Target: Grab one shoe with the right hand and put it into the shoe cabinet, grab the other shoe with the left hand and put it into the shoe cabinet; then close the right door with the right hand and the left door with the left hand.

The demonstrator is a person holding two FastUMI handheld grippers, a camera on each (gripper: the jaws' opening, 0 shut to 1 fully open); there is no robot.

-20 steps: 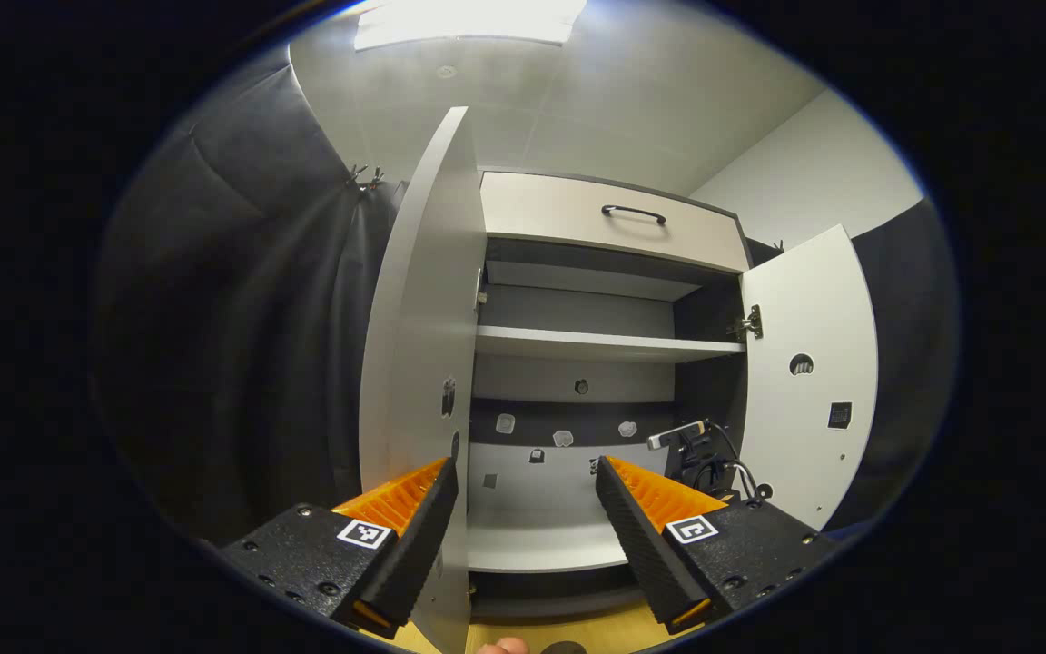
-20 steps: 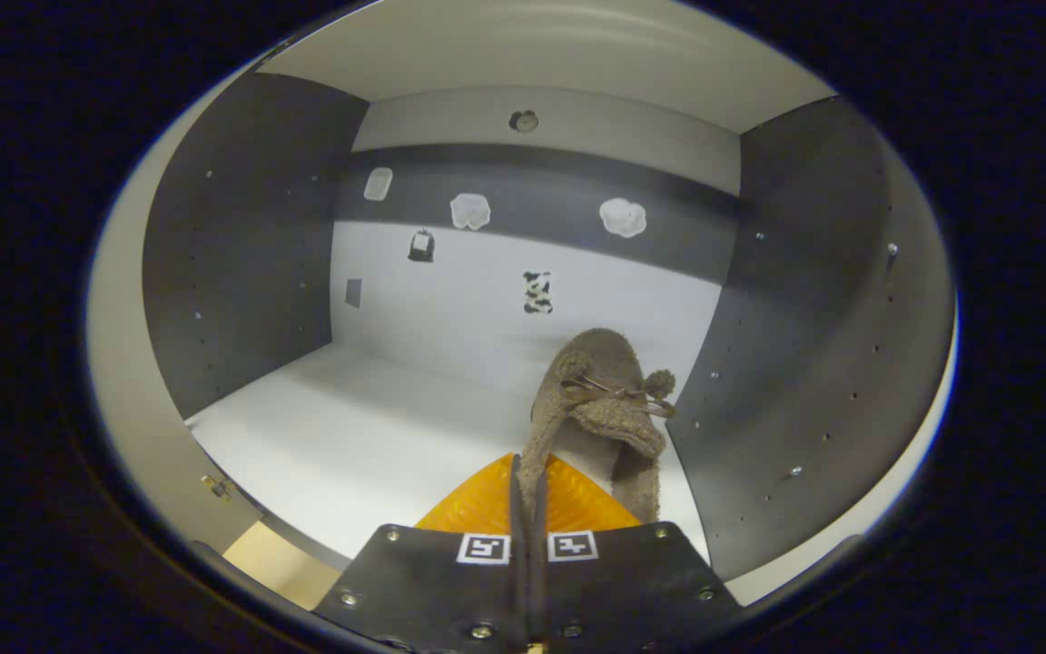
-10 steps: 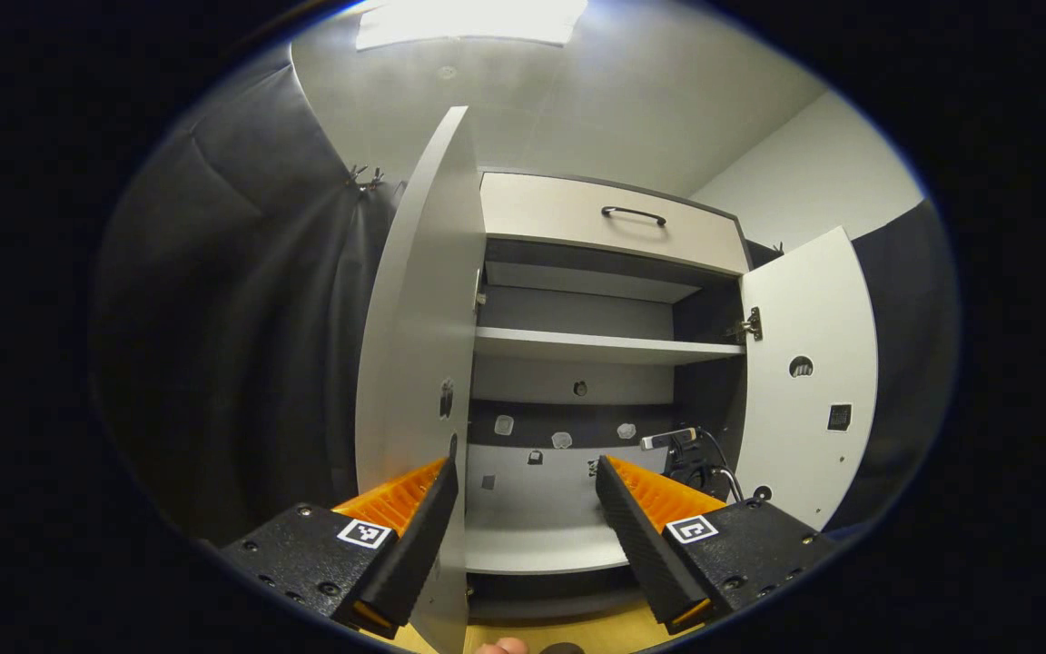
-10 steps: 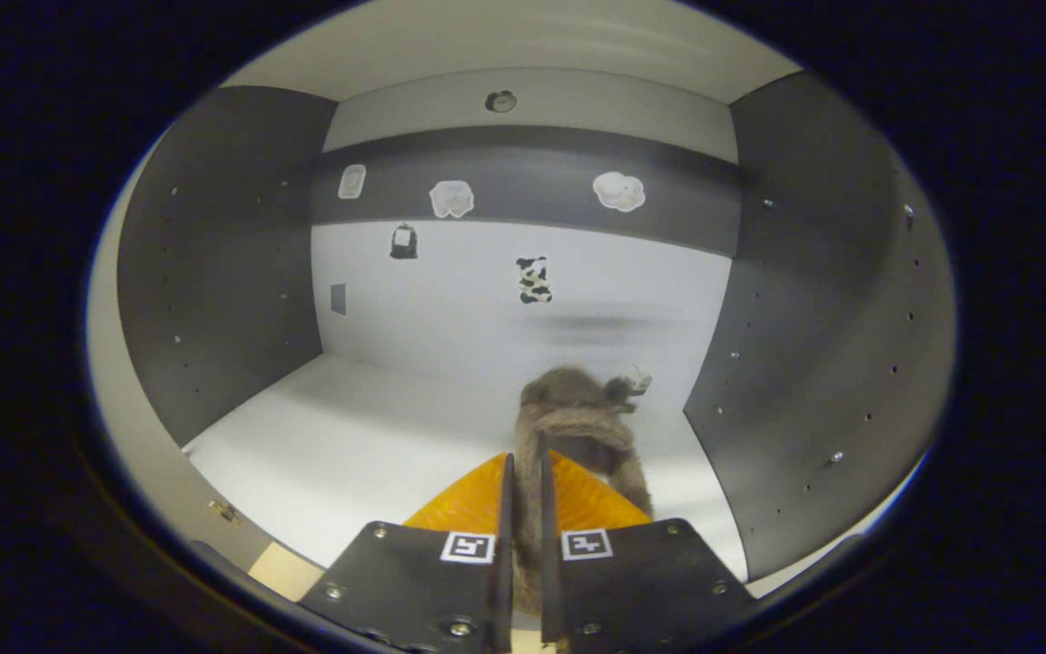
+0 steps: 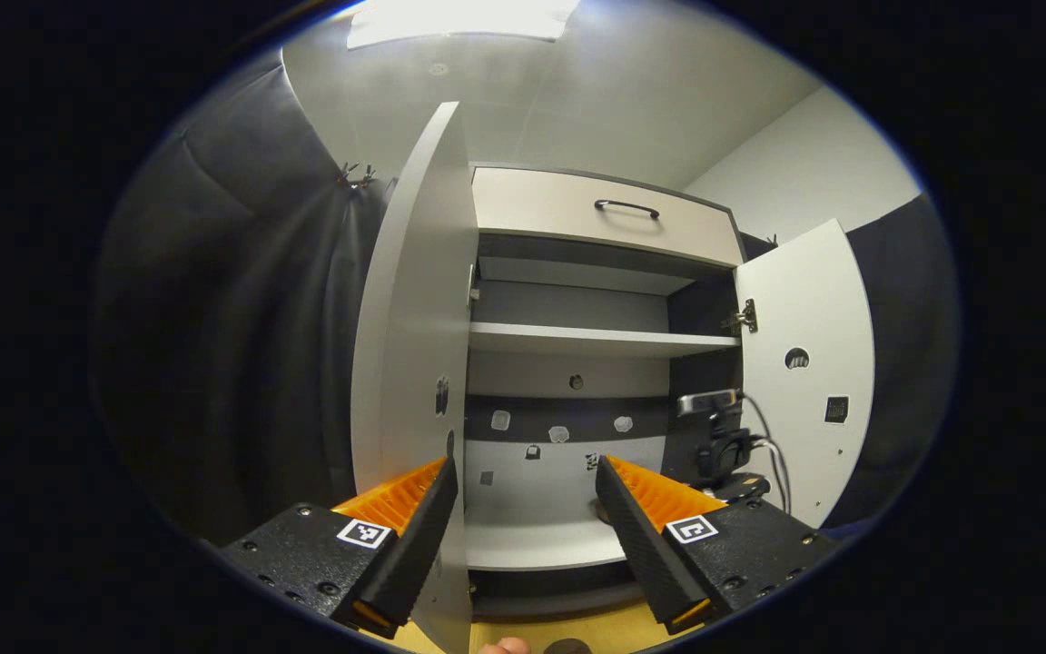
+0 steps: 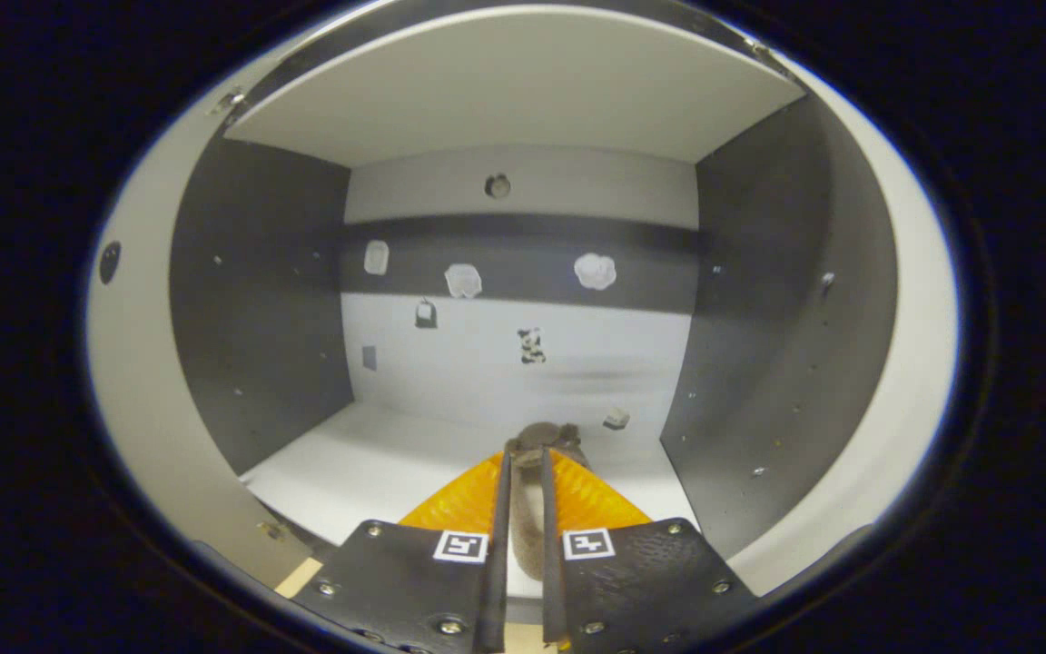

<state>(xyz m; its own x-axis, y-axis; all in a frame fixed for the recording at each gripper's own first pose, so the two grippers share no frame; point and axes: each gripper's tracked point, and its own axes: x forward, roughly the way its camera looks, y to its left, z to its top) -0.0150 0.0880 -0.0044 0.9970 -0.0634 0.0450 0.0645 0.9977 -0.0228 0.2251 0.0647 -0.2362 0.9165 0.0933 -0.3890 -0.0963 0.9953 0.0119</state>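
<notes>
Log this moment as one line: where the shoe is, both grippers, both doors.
shoe: on cabinet's lower shelf, between slightly parted fingers | right gripper: at shoe | left gripper: open, empty | left door, right door: open

The cabinet stands with both doors swung out: the left door at its left side, the right door at its right. A drawer sits across the cabinet's top, a shelf below it, and the bottom board lowest. A shoe lies on that board, toward the cabinet's right wall, in front of its back panel.
</notes>
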